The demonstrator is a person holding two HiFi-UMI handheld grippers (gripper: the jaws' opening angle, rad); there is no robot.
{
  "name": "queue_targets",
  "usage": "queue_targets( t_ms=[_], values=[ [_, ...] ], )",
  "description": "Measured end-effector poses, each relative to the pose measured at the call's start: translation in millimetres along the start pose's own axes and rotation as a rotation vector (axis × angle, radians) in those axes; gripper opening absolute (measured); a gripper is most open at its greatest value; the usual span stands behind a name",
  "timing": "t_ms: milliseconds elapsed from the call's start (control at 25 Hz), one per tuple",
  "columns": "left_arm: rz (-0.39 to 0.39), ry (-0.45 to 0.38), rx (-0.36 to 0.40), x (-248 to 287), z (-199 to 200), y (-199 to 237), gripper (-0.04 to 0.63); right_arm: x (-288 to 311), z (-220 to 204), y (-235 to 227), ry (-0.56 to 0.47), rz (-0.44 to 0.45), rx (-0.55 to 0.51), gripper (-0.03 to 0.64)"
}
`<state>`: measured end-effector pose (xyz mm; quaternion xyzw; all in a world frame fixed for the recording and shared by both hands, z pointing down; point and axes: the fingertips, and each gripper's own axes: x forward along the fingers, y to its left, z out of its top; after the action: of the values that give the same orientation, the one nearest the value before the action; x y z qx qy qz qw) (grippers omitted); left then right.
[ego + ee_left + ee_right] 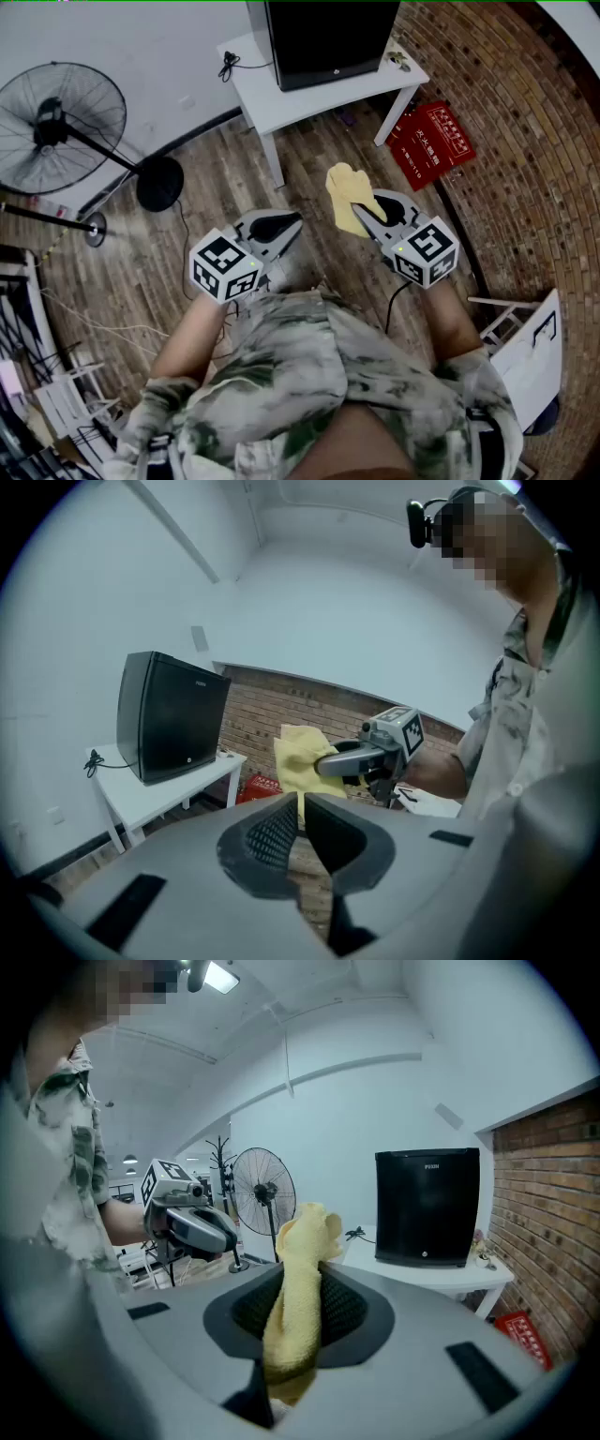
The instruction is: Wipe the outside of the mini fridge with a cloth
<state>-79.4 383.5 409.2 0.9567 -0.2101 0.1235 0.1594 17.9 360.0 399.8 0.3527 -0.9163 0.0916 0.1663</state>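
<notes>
Am pinching yellow cloth in right gripper. Left gripper jaws pressed together, empty. Mini fridge sitting on white table, well ahead. Am planning flat overlapping strokes with firm pinch.

The cloth is soft, nappy yellow fabric, matt and creased. The fridge has a smooth black front with a slight gloss. The table is smooth, matt white. The floor is brown wood planking, and the wall is rough brick. The left gripper and right gripper have matt grey plastic shells and dark, finely ribbed pads. The fan has a black wire grille.
</notes>
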Motion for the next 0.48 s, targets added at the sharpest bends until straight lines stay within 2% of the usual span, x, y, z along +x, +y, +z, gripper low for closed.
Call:
queue_targets(
  t_ms=[280,480],
  values=[
    [-0.038,0.003,0.017,29.7,12.9,-21.7,0.038,-10.8,4.3,-26.1,0.028,0.027,-0.056,0.092],
    [-0.123,0.000,0.029,48.7,42.5,-33.1,0.039,-5.8,27.6,-51.2,0.061,0.086,-0.092,0.092]
  ],
)
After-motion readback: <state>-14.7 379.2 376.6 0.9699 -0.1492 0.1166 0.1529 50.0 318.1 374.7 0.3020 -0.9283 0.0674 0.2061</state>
